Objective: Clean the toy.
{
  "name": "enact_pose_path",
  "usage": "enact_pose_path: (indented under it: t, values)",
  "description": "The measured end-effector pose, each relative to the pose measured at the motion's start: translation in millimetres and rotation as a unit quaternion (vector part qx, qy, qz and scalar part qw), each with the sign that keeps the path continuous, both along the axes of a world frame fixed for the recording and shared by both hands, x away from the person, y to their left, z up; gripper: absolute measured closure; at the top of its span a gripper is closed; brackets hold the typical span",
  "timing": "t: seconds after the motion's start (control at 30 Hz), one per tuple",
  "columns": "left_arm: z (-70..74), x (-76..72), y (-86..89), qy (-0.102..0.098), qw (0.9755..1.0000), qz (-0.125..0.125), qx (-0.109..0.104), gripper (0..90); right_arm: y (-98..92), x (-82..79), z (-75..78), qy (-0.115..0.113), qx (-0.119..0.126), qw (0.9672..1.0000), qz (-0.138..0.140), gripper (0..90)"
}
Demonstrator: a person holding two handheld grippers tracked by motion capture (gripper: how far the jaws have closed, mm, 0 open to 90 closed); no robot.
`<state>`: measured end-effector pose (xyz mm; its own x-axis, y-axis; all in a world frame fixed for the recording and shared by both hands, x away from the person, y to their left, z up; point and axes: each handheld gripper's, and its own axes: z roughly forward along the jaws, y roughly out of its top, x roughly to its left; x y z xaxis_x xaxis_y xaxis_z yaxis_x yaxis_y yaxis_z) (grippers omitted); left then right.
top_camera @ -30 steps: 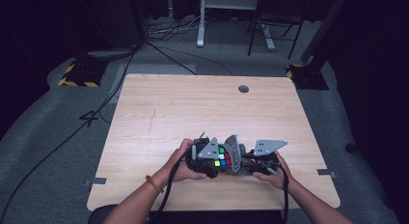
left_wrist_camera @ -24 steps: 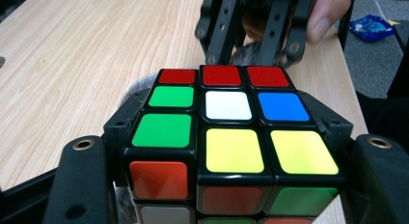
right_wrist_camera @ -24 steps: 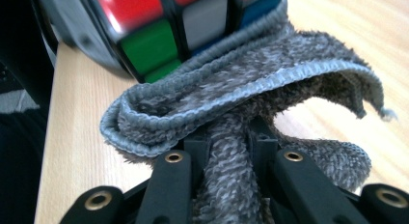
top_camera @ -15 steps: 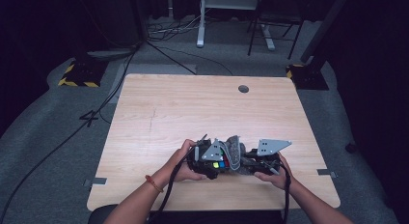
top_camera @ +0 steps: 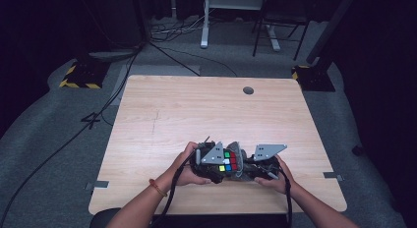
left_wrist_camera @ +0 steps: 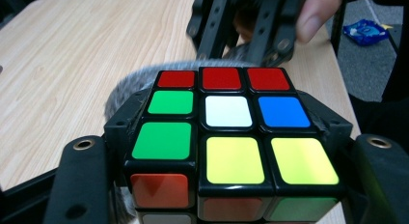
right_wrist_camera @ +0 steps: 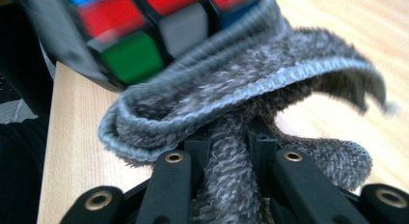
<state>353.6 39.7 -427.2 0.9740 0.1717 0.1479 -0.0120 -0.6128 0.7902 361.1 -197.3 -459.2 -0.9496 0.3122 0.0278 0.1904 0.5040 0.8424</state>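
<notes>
A Rubik's cube [top_camera: 227, 161] is held just above the wooden table [top_camera: 196, 115] near its front edge. My left gripper [top_camera: 212, 165] is shut on it; in the left gripper view the cube [left_wrist_camera: 226, 137] sits squeezed between the two black jaws, with red, green, white, blue and yellow stickers facing up. My right gripper [top_camera: 252, 168] is shut on a grey fluffy cloth [top_camera: 240, 164]. In the right gripper view the cloth [right_wrist_camera: 251, 89] bunches between the jaws and presses against the cube [right_wrist_camera: 135, 26]. Beyond the cube, the left gripper view catches the cloth [left_wrist_camera: 120, 93] and the right gripper [left_wrist_camera: 241, 21].
A round cable hole [top_camera: 248, 90] sits at the table's far side. Cables [top_camera: 98, 115] run across the grey floor at the left, and desk legs [top_camera: 204, 21] stand behind. A blue packet [left_wrist_camera: 366, 31] lies on the floor past the table edge.
Half a second ago the grey cloth lay over the cube's top face; now it is at the cube's right side and the coloured stickers show again. Both hands stay in place.
</notes>
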Motion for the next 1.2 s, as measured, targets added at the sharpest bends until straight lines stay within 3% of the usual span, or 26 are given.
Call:
enact_pose_path:
  t: [0.17,0.33,0.43,0.5,0.67,0.77,1.0,1.2]
  values:
    - [-5.3,3.3,-2.5,0.004,0.9995,0.021,0.025,32.8,-6.7,-1.1,8.0,-0.016,0.026,0.9995,-0.008,76.5]
    - [-7.0,5.0,-3.1,0.009,0.9992,0.027,0.029,33.1,-10.4,-2.7,14.9,-0.028,0.046,0.9985,-0.007,76.4]
    - [-4.3,4.1,-1.6,0.006,0.9996,0.023,0.015,33.2,-11.0,-1.8,16.3,-0.028,0.044,0.9986,-0.01,76.4]
    - [0.3,2.4,0.8,0.004,0.9997,0.021,-0.008,33.2,-9.9,-0.8,13.8,-0.025,0.032,0.9991,-0.013,76.4]
    - [8.7,-1.1,4.9,-0.004,0.999,0.015,-0.042,33.3,-2.9,3.9,-0.1,0.002,-0.002,1.0,-0.007,76.3]
    - [10.0,-1.1,5.6,-0.002,0.9986,0.01,-0.051,33.2,1.9,4.6,-5.7,0.019,-0.017,0.9997,0.006,76.3]
    - [6.6,2.5,6.6,0.007,0.9985,0.011,-0.053,32.8,-1.7,5.4,-5.5,0.037,0.02,0.999,0.017,76.4]
    - [4.9,5.5,8.5,0.019,0.9984,0.017,-0.052,32.6,-9.0,6.3,-1.6,0.033,0.042,0.9985,0.01,76.5]
